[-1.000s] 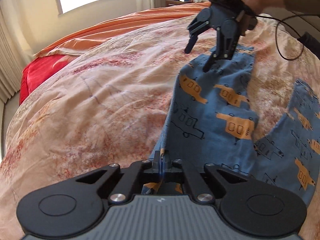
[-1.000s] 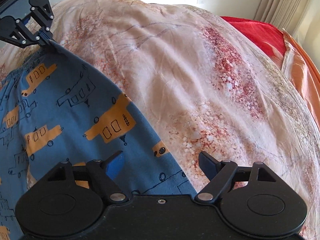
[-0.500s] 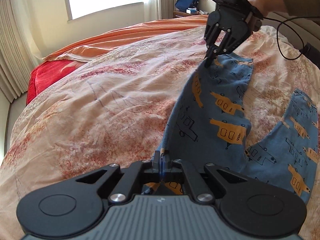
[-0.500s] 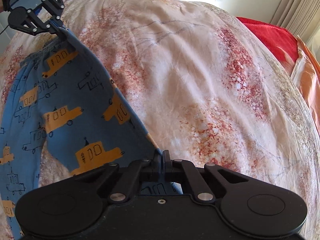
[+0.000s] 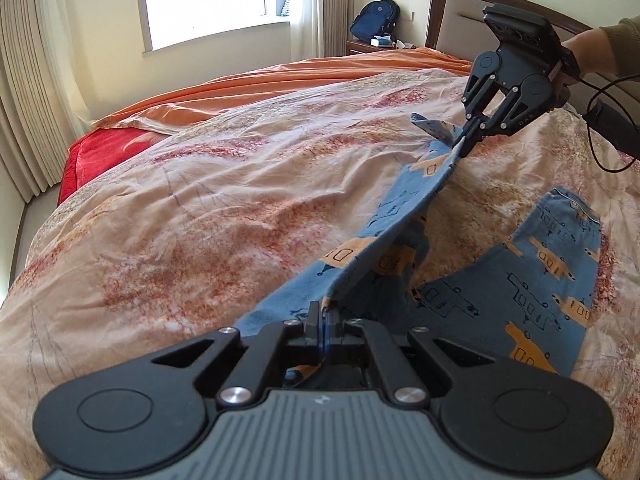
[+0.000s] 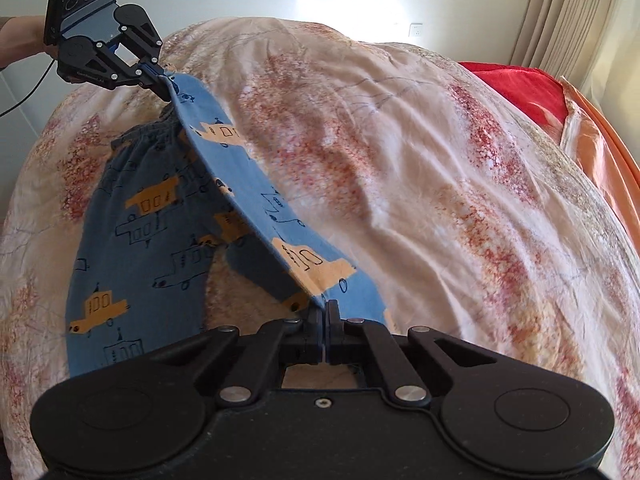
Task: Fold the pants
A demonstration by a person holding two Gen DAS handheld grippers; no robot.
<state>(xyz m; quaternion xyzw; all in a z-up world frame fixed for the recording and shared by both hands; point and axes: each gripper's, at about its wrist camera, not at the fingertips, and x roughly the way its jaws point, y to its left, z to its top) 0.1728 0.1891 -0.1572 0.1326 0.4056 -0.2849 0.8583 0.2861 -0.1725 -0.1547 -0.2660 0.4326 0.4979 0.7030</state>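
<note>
Blue pants with orange car prints (image 5: 532, 280) lie on the bed; they also show in the right wrist view (image 6: 148, 216). My left gripper (image 5: 323, 316) is shut on one end of a pant leg's edge. My right gripper (image 6: 325, 312) is shut on the other end of that edge; it also shows in the left wrist view (image 5: 466, 142). The left gripper shows far off in the right wrist view (image 6: 166, 84). The held edge is lifted and stretched taut between them, above the other leg, which lies flat.
The bed has a cream quilt with red speckles (image 5: 200, 208), an orange sheet (image 5: 280, 80) and a red blanket (image 5: 100, 152) at its far side. A headboard (image 5: 452, 12), a nightstand with a backpack (image 5: 374, 20) and curtains (image 5: 36, 92) stand behind.
My right gripper has shut on the pant leg's edge. Both grippers have risen, lifting the leg's edge off the bed and pulling it taut.
</note>
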